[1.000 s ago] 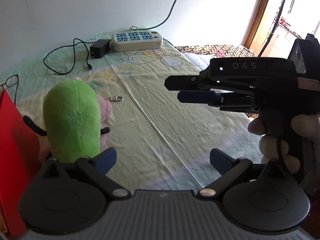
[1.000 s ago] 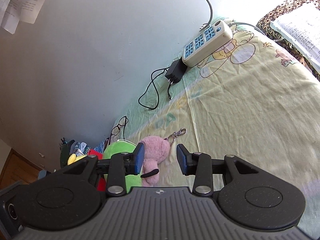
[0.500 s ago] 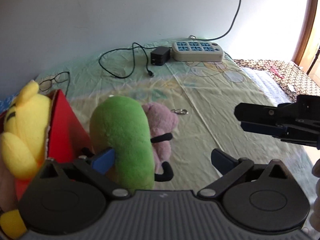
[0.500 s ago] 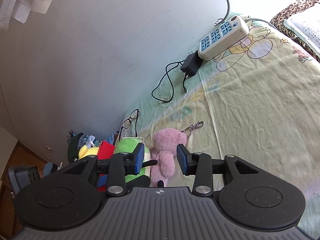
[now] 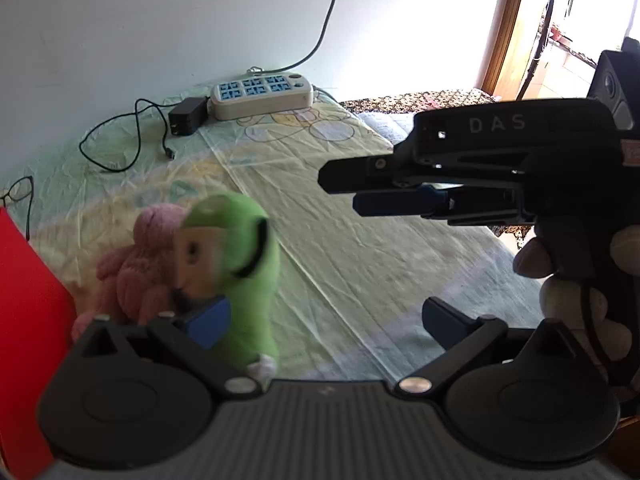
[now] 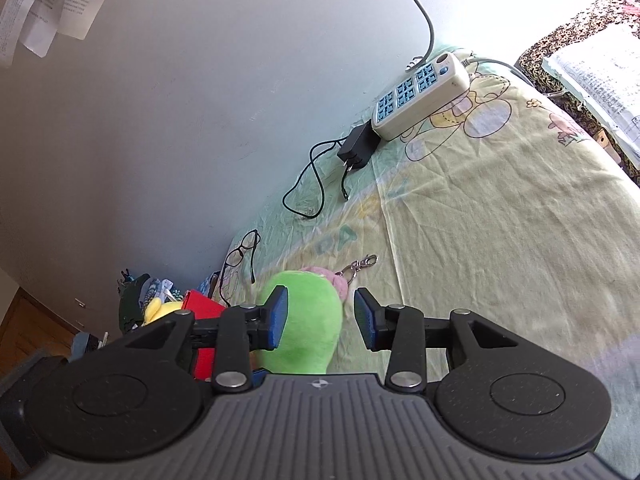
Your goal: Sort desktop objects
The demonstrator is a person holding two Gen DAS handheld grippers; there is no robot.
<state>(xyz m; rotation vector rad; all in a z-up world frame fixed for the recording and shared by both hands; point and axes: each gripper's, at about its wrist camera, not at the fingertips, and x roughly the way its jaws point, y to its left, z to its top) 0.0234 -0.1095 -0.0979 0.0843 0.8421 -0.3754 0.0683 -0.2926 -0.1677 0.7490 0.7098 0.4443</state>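
On the yellow-green sheet [image 5: 360, 264], far left in the left wrist view, we note a red box [image 5: 28, 292], then a pink plush [image 5: 136, 256] touching a green plush [image 5: 244, 264]. The left gripper [image 5: 324, 320] has its jaws wide apart, one pad against the green plush. To the right, the right gripper [image 5: 360, 192] appears side-on; its own view [image 6: 320, 316] alone shows its jaws apart, above the green plush, plus a yellow plush [image 6: 160, 308] and glasses [image 6: 240, 252].

daylight from right doorway [image 5: 560, 20] (blown out) | green plush [image 5: 236, 272] motion-blurred | fisheye-bent edges
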